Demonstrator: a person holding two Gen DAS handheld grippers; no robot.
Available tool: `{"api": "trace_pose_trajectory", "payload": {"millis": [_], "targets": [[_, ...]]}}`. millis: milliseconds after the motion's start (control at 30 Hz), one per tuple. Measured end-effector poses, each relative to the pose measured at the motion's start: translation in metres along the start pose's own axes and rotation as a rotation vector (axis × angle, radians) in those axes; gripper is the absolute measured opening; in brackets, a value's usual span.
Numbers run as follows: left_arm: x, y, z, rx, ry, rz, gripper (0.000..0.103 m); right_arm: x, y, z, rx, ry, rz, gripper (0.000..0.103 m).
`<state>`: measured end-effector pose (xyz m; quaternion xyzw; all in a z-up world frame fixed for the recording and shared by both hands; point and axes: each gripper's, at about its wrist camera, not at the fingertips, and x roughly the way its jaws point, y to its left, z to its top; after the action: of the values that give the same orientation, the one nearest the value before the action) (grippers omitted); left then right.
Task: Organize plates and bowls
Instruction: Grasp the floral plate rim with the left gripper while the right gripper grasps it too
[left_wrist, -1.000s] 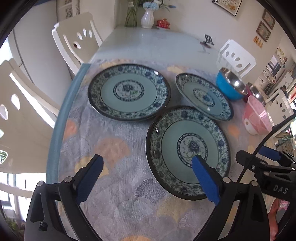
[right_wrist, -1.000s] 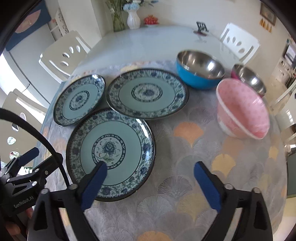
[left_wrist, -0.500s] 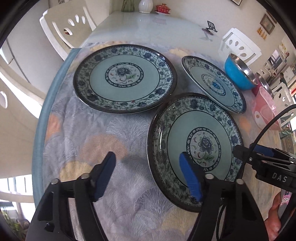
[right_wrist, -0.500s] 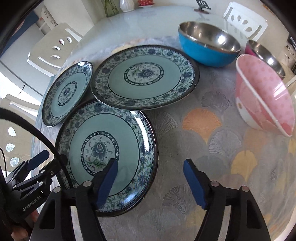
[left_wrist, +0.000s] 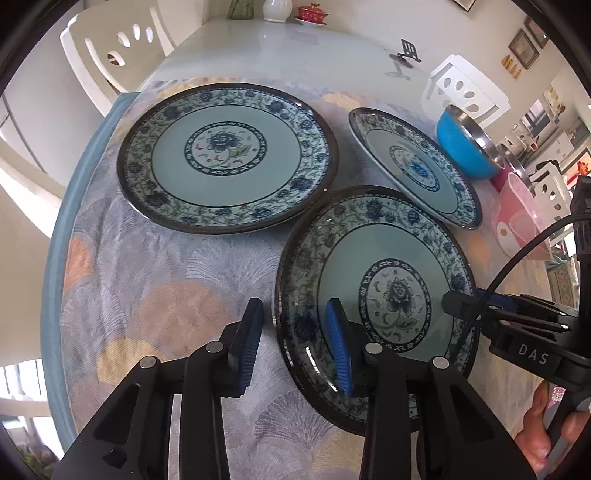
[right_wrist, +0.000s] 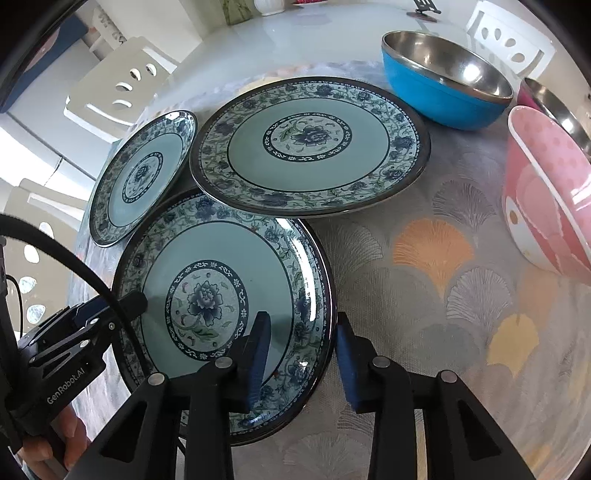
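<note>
Left gripper (left_wrist: 293, 341) straddles near plate (left_wrist: 373, 295) rim — fingers apart.

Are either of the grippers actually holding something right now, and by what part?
Nothing is clamped yet: left gripper and right gripper each straddle opposite rims of the nearest plate, jaws apart.

- Bright daylight enters from the left; windows blow out white.
- Glare streaks the near plate (right_wrist: 221, 295) rim.
- Fisheye bends edges; corners black.
</note>
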<state>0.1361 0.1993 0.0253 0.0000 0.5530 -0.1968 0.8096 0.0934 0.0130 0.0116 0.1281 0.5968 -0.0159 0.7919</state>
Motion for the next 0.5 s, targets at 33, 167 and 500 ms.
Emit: {"api": "trace_pose_trajectory", "payload": {"millis": [33, 167, 500], "targets": [[0.000, -0.001, 0.000, 0.003, 0.000, -0.003, 0.032, 0.000, 0.000, -0.001, -0.005, -0.003, 0.000, 0.033], [0.000, -0.007, -0.002, 0.024, -0.003, 0.002, 0.032, 0.000, 0.003, -0.002, -0.044, -0.018, -0.011, 0.032], [-0.028, 0.004, -0.018, -0.006, -0.037, -0.005, 0.032, -0.017, 0.018, -0.021, -0.134, -0.034, 0.029, 0.032]]}}
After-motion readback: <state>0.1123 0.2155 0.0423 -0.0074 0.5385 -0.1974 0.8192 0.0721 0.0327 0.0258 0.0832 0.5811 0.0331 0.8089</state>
